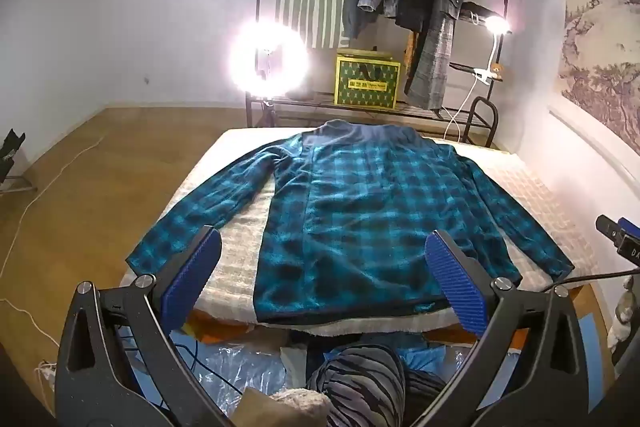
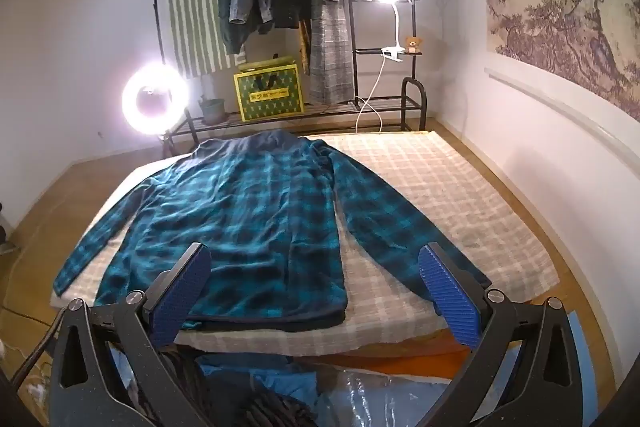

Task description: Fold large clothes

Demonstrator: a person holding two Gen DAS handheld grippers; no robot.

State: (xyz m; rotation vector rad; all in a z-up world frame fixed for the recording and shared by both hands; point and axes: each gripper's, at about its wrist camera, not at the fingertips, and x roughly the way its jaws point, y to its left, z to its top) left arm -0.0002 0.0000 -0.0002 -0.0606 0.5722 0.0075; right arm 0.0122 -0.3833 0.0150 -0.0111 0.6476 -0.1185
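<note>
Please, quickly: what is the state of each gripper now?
Left gripper: open, holding nothing, above the plaid shirt.
Right gripper: open, holding nothing.

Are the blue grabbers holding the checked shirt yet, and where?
No. The left gripper and right gripper are both open and empty above the plaid shirt, which lies flat.

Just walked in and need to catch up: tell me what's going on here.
A person is about to fold a blue plaid shirt that lies spread flat on a mattress, sleeves out to both sides. The left hand-held gripper and right hand-held gripper both hang open above the shirt's near hem, holding nothing. No fold has been made yet. Behind the mattress, a clothes rack holds hanging garments.
</note>
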